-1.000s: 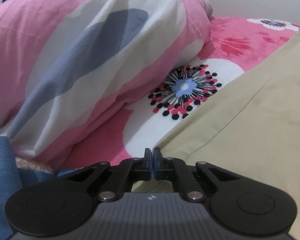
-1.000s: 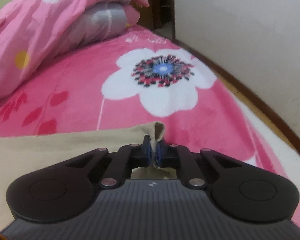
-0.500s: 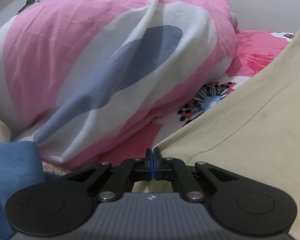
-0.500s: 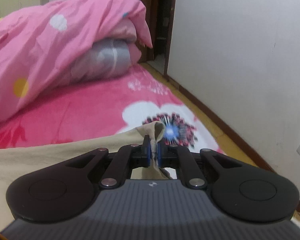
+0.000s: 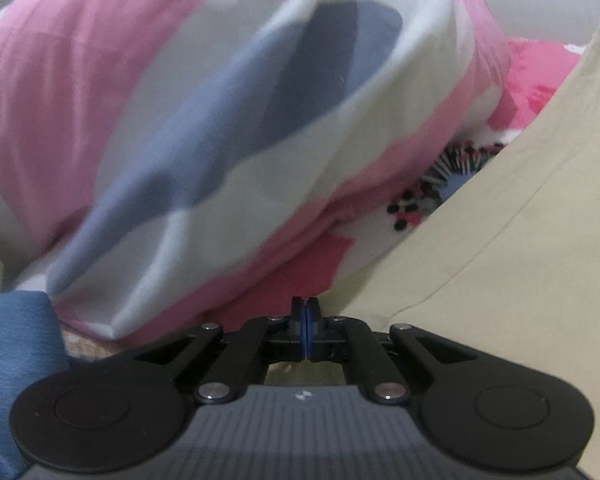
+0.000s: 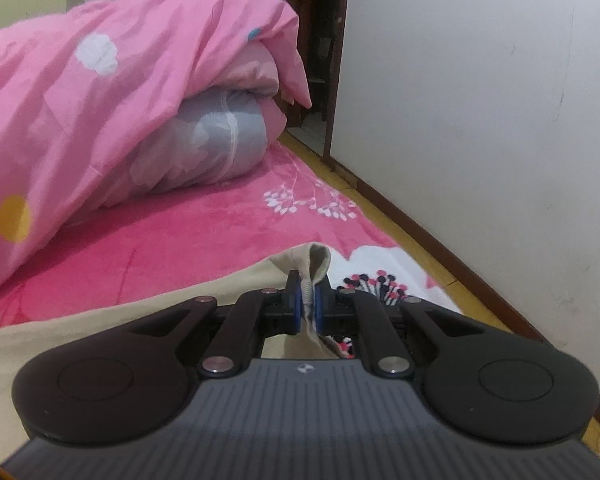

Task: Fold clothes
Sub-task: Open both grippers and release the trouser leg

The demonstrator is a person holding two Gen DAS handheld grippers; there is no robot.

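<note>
1. Beige garment (image 5: 500, 280) lies across the pink bedspread (image 6: 180, 248), stretched between both grippers.
2. Right gripper (image 6: 307, 300) pinches its bunched corner, nearer the wall (image 6: 480, 80).
3. Left gripper (image 5: 306, 320) clenched at the garment's opposite edge; hold unclear.

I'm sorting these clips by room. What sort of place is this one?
Most likely a bedroom: a pink floral bed cover, a bunched-up pink quilt on it, and a doorway by the white wall.
</note>
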